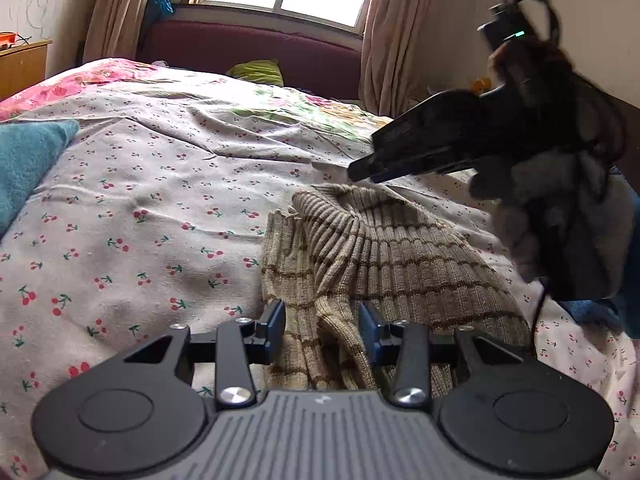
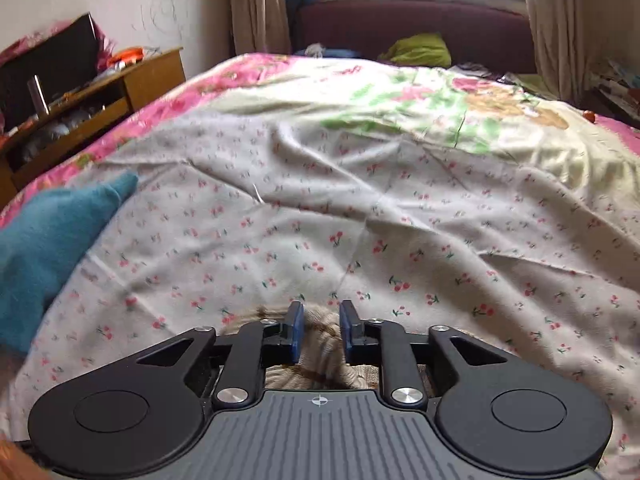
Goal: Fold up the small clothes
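A beige ribbed sweater with brown stripes (image 1: 384, 264) lies bunched on the cherry-print bedsheet (image 1: 152, 208). My left gripper (image 1: 322, 320) is open with its fingers astride a fold of the sweater's near edge. My right gripper (image 1: 360, 170) hovers just above the sweater's far collar end, held by a gloved hand (image 1: 560, 216). In the right wrist view, the right gripper (image 2: 321, 330) is open, with a bit of the sweater (image 2: 320, 356) showing between and below its fingers.
A teal cloth (image 1: 28, 164) lies at the left of the bed, also seen in the right wrist view (image 2: 48, 236). A green garment (image 2: 416, 50) sits by the maroon headboard (image 2: 400, 24). A wooden side table (image 2: 100, 100) stands left of the bed.
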A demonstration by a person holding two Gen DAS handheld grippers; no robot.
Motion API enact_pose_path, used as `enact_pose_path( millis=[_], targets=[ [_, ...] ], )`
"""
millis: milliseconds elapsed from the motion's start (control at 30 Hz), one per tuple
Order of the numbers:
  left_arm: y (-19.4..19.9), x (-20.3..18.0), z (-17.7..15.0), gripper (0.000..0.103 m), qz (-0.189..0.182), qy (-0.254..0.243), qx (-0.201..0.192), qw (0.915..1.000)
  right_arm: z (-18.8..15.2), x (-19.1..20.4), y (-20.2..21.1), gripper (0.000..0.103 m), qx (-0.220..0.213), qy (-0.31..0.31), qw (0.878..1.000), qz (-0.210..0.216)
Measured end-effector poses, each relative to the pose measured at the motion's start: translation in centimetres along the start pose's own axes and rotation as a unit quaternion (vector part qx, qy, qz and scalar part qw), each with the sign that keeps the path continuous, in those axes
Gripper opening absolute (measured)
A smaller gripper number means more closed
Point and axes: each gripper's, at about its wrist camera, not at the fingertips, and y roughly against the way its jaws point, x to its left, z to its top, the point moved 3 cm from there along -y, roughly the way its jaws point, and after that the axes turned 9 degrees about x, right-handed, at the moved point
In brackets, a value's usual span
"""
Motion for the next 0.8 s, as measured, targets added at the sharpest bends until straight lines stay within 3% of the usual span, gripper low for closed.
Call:
enact_pose_path(
  millis=[100,200,267,333,367,433,467,533,600,667,700,733,800],
  targets=[
    [1.4,-0.2,-0.2,0.05,-0.014,-0.006,-0.007,0.9999,-1.3,1.8,1.9,0.048,0.029,0.013,0.999,0.021],
    [2.1,-1.5,-0.8,0.05,-0.035,-0.036,0.006,0.9987,-3.3,4.4,1.6,0.051,0.082,0.037,0.995,0.033],
    [2.3,-2.7,-1.7,0.05,-0.032,-0.068,0.023,0.9969,-4.4,5.7,0.4,0.06,0.111,0.045,0.992,0.032],
    [3.0,-3.3,-2.4,0.05,-0.023,-0.092,0.034,0.995,-5.2,6.8,-0.9,0.065,0.126,0.06,0.99,0.002],
    [3.4,-3.2,-2.7,0.051,-0.023,-0.096,0.038,0.9944,-5.5,7.1,-1.3,0.063,0.129,0.067,0.989,-0.011],
    [3.7,-2.9,-3.3,0.052,-0.021,-0.099,0.055,0.9934,-5.7,7.8,-1.6,0.041,0.13,0.088,0.987,-0.034],
    [3.7,-2.7,-3.5,0.052,-0.014,-0.1,0.059,0.9932,-5.6,7.8,-1.5,0.036,0.129,0.085,0.987,-0.037],
    [3.6,-2.4,-3.5,0.052,-0.011,-0.096,0.061,0.9935,-4.8,7.3,-1.1,0.018,0.129,0.057,0.99,-0.022],
    [4.1,-1.9,-3.0,0.052,-0.023,-0.073,0.046,0.996,-3.9,6.6,-0.6,0.014,0.123,0.025,0.992,-0.008],
    [4.2,-1.2,-2.8,0.051,-0.012,-0.06,0.04,0.9973,-3.2,6.2,-0.4,0.014,0.113,0.007,0.994,-0.003],
    [4.0,-1.0,-2.9,0.049,-0.004,-0.055,0.044,0.9975,-2.9,6.1,-0.6,0.014,0.11,-0.003,0.994,-0.001],
    [4.1,-0.7,-2.8,0.041,-0.004,-0.048,0.043,0.9979,-2.8,6.1,-0.7,0.014,0.11,-0.012,0.994,0.004],
    [4.8,-0.5,-2.5,0.04,-0.011,-0.037,0.023,0.999,-2.5,6.6,-0.9,0.014,0.102,-0.016,0.995,0.008]
  ],
)
